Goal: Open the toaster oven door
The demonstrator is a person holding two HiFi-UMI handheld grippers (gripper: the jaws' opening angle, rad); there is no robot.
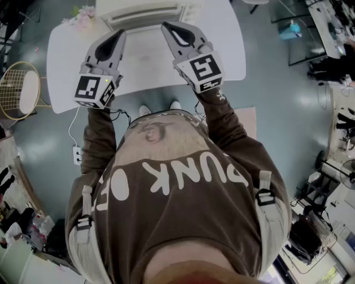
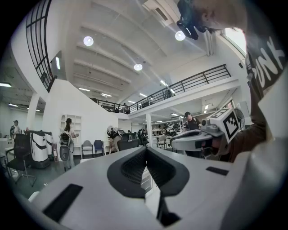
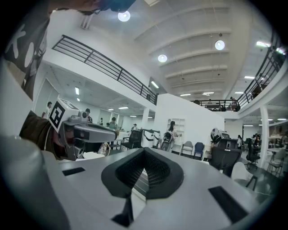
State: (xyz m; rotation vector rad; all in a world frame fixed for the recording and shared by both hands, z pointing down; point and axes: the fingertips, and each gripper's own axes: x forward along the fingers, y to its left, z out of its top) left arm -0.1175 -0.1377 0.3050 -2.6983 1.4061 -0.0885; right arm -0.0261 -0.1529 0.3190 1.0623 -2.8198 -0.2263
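White toaster oven (image 1: 141,12): on the tabletop (image 1: 66,55), door apparently untouched.
Left hand-held gripper (image 1: 121,33): you hold it closed, empty, just short of the oven.
Right hand-held gripper (image 1: 165,25): jaws together, empty, likewise poised to reach.

Matt plastic left tool (image 1: 120,33), right tool (image 1: 165,26); smooth white table (image 1: 228,55)

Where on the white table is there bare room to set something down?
The table is bare right of the right gripper out to its edge, and in the strip between it and the left gripper, before the toaster oven. A narrower patch lies left of that gripper. Pink flowers crowd the far-left corner.
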